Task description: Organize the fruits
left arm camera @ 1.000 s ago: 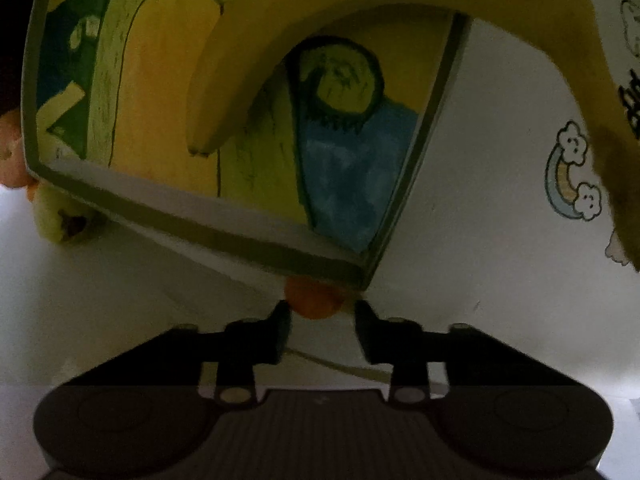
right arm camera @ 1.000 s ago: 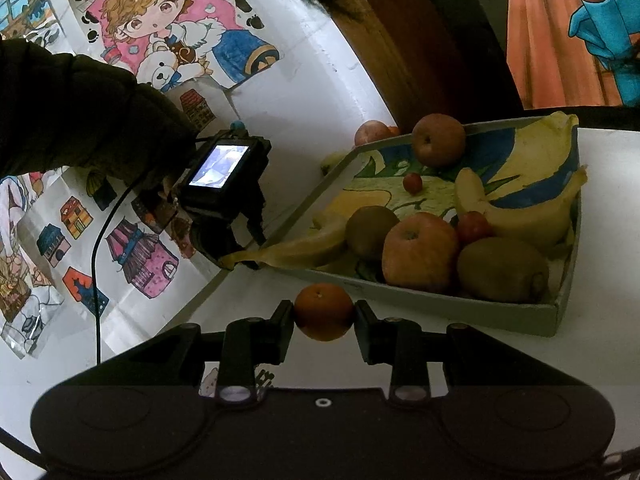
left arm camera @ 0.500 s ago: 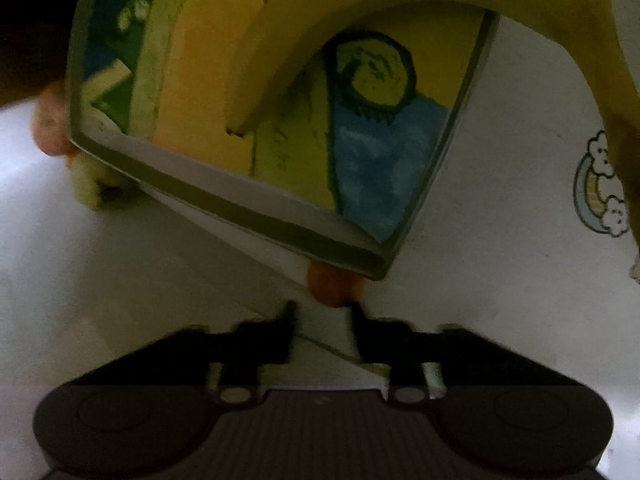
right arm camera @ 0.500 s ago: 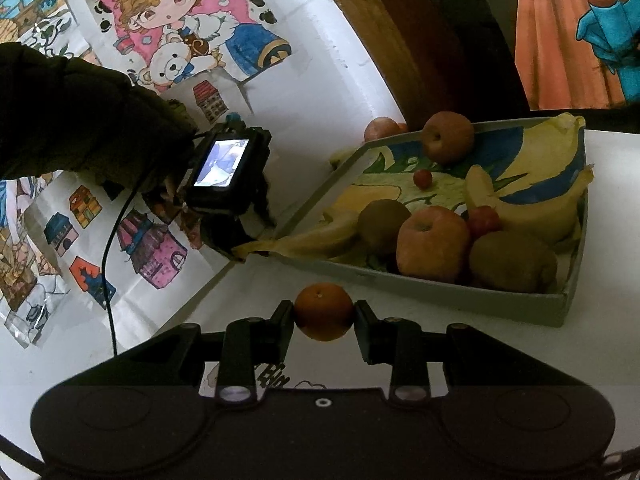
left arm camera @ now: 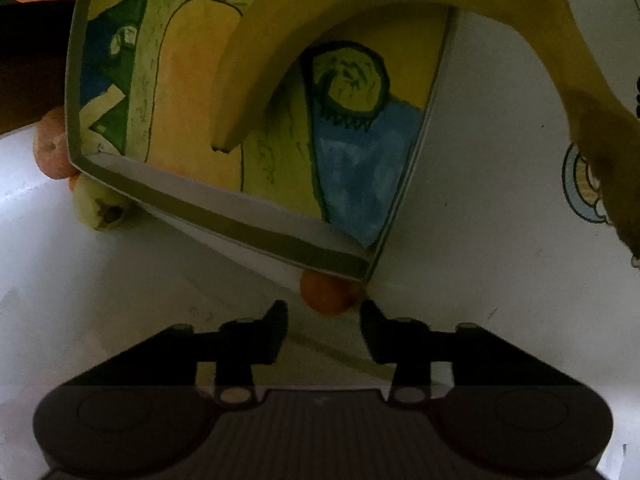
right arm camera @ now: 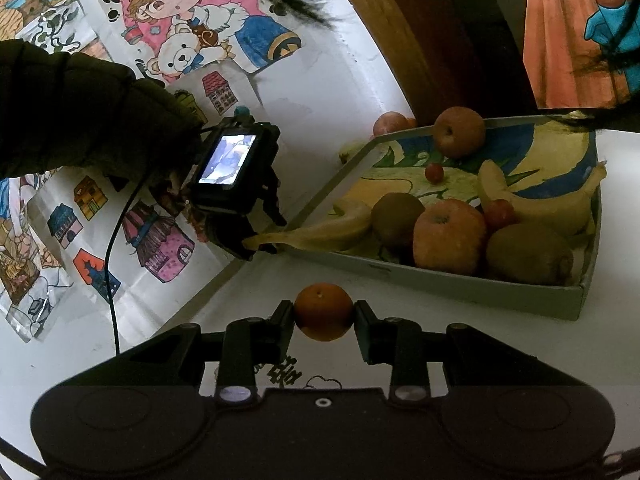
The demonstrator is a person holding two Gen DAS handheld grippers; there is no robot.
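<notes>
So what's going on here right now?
A person is sorting fruit into a painted tray. The right tongs are shut on a small orange, held just short of the tray's near wall. The left tongs are open and hold nothing, by the end of a banana that pokes over the tray's corner. Apples, kiwis and more bananas already lie in the tray.

A dark puffy sleeve point(right arm camera: 68, 108) meets a black claw point(right arm camera: 256, 236) carrying a lit screen point(right arm camera: 228, 158) and black cable point(right arm camera: 120, 248)

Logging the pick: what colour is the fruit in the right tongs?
Orange; a small orange, clearest in the right wrist view.
</notes>
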